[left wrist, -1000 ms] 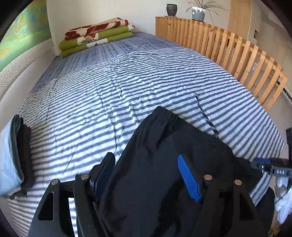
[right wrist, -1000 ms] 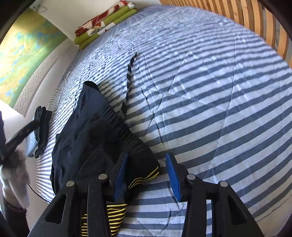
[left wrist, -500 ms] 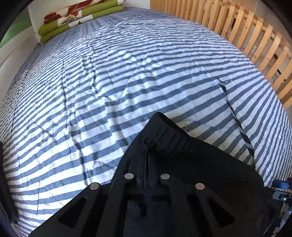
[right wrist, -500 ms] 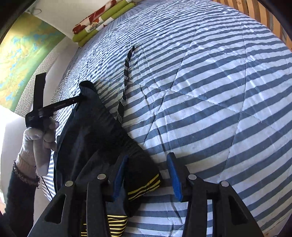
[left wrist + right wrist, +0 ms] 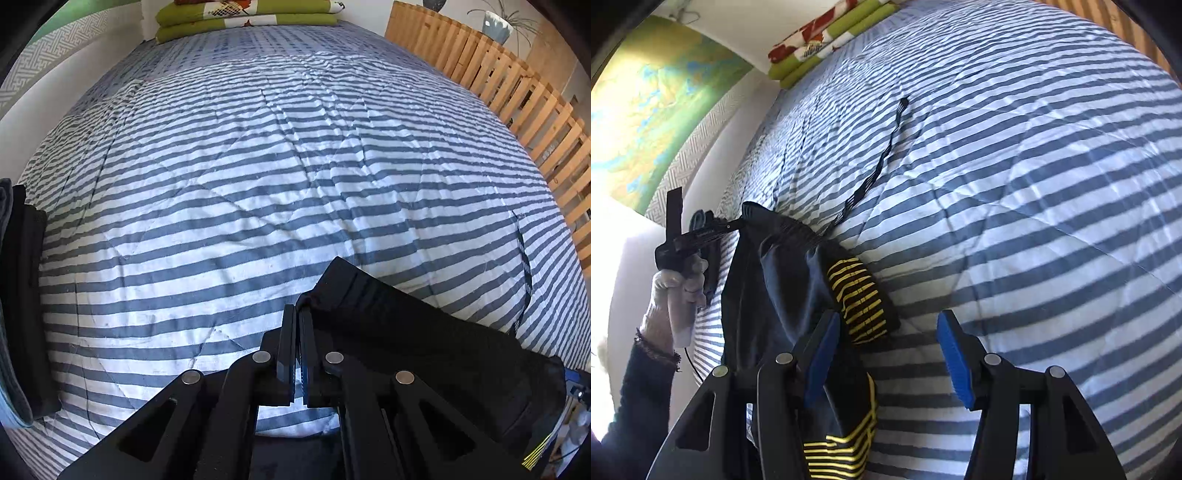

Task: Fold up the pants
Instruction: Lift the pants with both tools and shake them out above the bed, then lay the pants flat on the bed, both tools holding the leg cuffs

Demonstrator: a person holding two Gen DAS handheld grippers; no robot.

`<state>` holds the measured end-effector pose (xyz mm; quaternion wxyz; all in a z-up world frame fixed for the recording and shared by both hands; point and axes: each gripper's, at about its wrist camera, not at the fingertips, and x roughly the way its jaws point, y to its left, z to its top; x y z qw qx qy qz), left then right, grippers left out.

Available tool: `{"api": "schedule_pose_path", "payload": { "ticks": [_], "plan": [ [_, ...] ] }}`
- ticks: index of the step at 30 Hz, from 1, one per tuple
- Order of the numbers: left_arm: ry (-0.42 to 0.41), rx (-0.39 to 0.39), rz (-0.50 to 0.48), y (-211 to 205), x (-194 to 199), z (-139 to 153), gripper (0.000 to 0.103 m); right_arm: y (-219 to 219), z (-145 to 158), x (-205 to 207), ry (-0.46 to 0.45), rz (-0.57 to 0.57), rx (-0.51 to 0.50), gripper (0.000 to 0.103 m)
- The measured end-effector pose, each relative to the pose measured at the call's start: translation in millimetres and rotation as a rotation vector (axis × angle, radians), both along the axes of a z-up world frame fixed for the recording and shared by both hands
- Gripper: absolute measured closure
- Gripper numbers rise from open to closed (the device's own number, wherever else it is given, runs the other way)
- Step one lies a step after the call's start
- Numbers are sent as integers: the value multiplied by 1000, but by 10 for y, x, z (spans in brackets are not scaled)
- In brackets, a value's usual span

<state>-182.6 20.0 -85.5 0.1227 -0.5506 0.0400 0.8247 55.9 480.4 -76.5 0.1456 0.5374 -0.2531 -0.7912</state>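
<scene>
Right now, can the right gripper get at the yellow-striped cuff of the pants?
Probably yes. The right gripper is open, and the yellow-striped cuff lies on the striped bedcover just past its left finger, nothing between. The left gripper is shut on the pants at another edge.

Bed with blue-and-white striped quilt [image 5: 229, 192]; folded green and red blankets [image 5: 243, 14] at its head; slatted wooden rail [image 5: 517, 99] along one side; potted plant [image 5: 496, 24] behind the rail; folded dark clothes [image 5: 22, 302] at the bed's edge; map [image 5: 653, 107] on the wall; dark patterned strap [image 5: 875, 173] lying on the quilt
</scene>
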Motion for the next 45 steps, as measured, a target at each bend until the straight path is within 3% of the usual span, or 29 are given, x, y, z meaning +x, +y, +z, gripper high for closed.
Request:
{"api": "schedule_pose_path", "payload": {
  "ticks": [1,3,5,6,7,8,10,11,12,15,18,23,28,31,33,36,38,42,45],
  "plan": [
    [-14,7,-11,21,21,-29,101,-40,-33,-48,-9,7,-2,52],
    [-30,38,-19,58,-2,-56,88,-74,-120,-148,-35,22,-46,52],
    [-4,73,-10,121,-39,-43,35,-55,-195,-272,-71,20,-150,52],
    [23,81,-3,163,-75,-45,32,-63,-226,-318,-85,21,-192,52],
    [25,78,-2,214,-109,-75,35,-82,-240,-379,-93,17,-201,52],
    [-4,76,-21,277,-150,-138,61,-121,-237,-437,-97,18,-182,52],
    [-47,19,-13,379,-190,-288,98,-265,-209,-536,-104,63,-138,53],
    [-41,14,-7,406,-170,-299,101,-331,-185,-569,-102,85,-116,68],
    [-28,18,-2,405,-144,-276,101,-399,-141,-599,-103,105,-80,90],
    [14,39,17,281,-79,-71,102,-461,99,-653,-57,123,16,97],
    [56,135,64,17,-77,369,102,-454,608,-762,61,119,84,97],
    [248,198,120,-221,-228,1603,102,-613,1825,-1163,326,98,238,98],
    [570,245,102,-352,-23,3361,102,-623,3439,-1199,685,-3,271,98],
    [691,284,80,-452,336,4015,102,-651,3974,-1034,788,-13,274,98],
    [735,287,47,-490,622,4157,102,-687,4056,-860,821,12,298,98],
    [719,260,6,-512,994,3900,102,-801,3736,-648,795,72,334,98],
    [662,227,-18,-494,1215,3446,102,-846,3316,-525,738,109,367,98],
    [493,146,-69,-423,1757,2022,102,-888,2128,-205,584,155,426,98],
    [287,182,-52,-402,2019,904,102,-880,1235,46,455,190,489,98]
  ]
}}
